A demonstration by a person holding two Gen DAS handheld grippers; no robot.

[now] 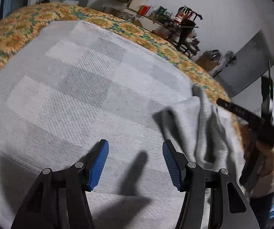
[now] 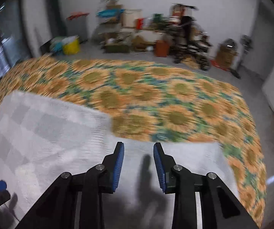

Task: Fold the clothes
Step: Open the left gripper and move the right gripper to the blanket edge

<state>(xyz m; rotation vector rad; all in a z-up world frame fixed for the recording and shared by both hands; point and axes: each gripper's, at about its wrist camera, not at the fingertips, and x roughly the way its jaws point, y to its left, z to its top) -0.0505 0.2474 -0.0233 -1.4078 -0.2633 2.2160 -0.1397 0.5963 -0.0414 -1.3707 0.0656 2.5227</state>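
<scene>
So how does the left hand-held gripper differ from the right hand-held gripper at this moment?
The left hand-held gripper has its jaws spread wide; the right hand-held gripper has them open more narrowly. The left one hangs over the flat checked grey cloth, beside a bunched fold; the right one is near the cloth's edge by the sunflower bedspread. Both have blue pads and hold nothing.

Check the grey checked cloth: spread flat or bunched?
Mostly spread flat on the sunflower bedspread; the grey checked cloth is bunched into raised folds at its right edge.
</scene>
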